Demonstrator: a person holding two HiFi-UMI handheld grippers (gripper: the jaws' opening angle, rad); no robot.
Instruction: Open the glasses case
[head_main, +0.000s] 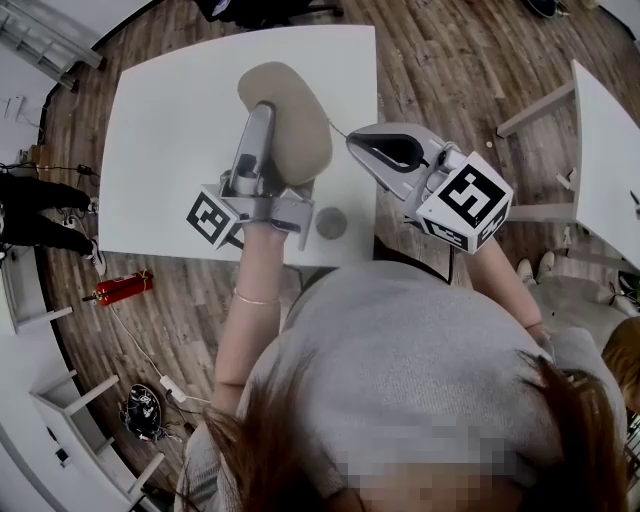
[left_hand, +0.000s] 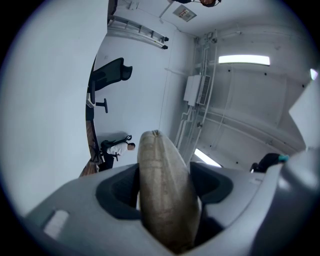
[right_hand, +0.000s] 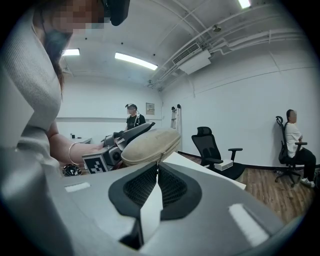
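A beige fabric glasses case (head_main: 292, 118) hangs above the white table (head_main: 170, 120), closed. My left gripper (head_main: 265, 122) is shut on it, and the case (left_hand: 165, 195) fills the gap between the jaws in the left gripper view. My right gripper (head_main: 352, 140) is at the case's right edge with its jaws shut. A thin zipper pull (head_main: 340, 129) runs from the case into its tip. In the right gripper view the case (right_hand: 150, 145) lies just past the shut right gripper (right_hand: 158, 167), with its zipper seam meeting the tip.
A small grey round disc (head_main: 331, 222) lies near the table's front edge. A second white table (head_main: 608, 150) stands to the right. On the wooden floor at the left are a red extinguisher (head_main: 120, 288) and a standing person (head_main: 35, 212). An office chair (right_hand: 212, 145) and a seated person (right_hand: 295, 145) are further back.
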